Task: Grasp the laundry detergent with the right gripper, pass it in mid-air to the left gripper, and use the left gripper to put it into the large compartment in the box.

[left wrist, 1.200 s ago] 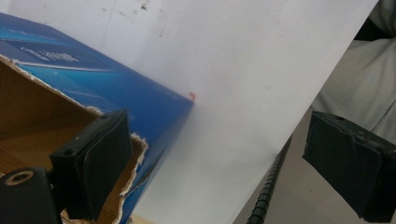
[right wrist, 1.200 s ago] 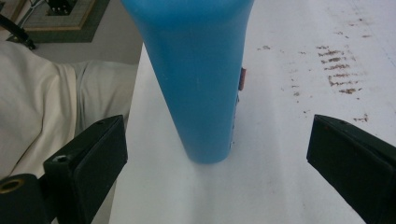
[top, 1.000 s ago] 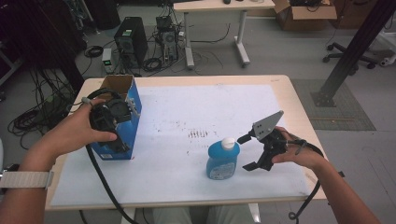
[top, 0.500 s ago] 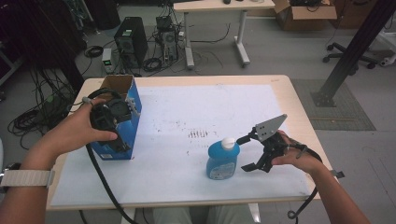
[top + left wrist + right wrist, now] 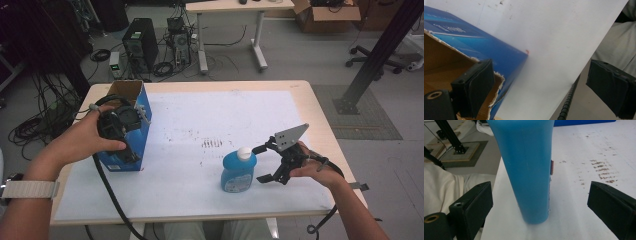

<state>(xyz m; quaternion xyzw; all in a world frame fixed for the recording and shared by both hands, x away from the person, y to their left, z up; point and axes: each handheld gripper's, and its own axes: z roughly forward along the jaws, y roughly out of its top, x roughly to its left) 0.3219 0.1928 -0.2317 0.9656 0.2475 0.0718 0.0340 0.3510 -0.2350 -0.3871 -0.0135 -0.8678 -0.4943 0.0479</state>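
The blue bottle (image 5: 526,167) is standing upright on the table (image 5: 190,185), between the wide-apart jaws of the right tool (image 5: 264,163). Smooth plastic is probably slippery and may flex, so gripping mid-body looks wisest. The left tool (image 5: 544,90), jaws apart, is straddling the blue box (image 5: 481,53) wall.

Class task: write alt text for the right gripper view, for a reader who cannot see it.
A blue bottle stands upright on the white table, between the wide-open black jaws of the right gripper, which do not touch it. Brown smudges mark the tabletop to the bottle's right.
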